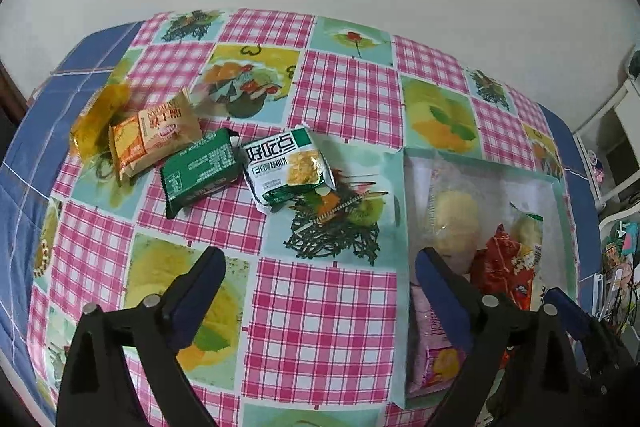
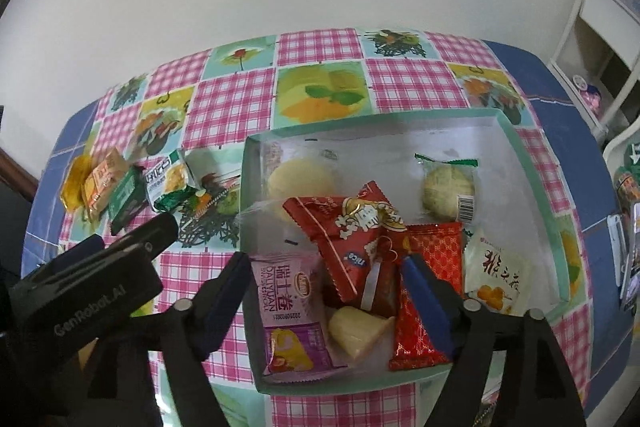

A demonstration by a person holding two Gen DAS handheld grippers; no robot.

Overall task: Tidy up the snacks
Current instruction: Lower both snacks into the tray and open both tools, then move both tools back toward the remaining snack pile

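The left wrist view shows the left gripper (image 1: 320, 267) with jaws wide and nothing between them, above the checked tablecloth (image 1: 320, 307). In the upper left of this frame four snacks lie loose on the cloth: a yellow packet (image 1: 94, 119), an orange packet (image 1: 154, 137), a dark green packet (image 1: 200, 171) and a white-green packet (image 1: 288, 169). The box (image 1: 402, 227) is only partly seen at the right.

The right wrist view shows the whole box (image 2: 520, 147), in the middle of the frame, with its content: a pink roll packet (image 2: 288, 295), two red packets (image 2: 344, 235), a round pastry (image 2: 450, 191). The right gripper (image 2: 326, 281) stands wide above them, holding nothing.
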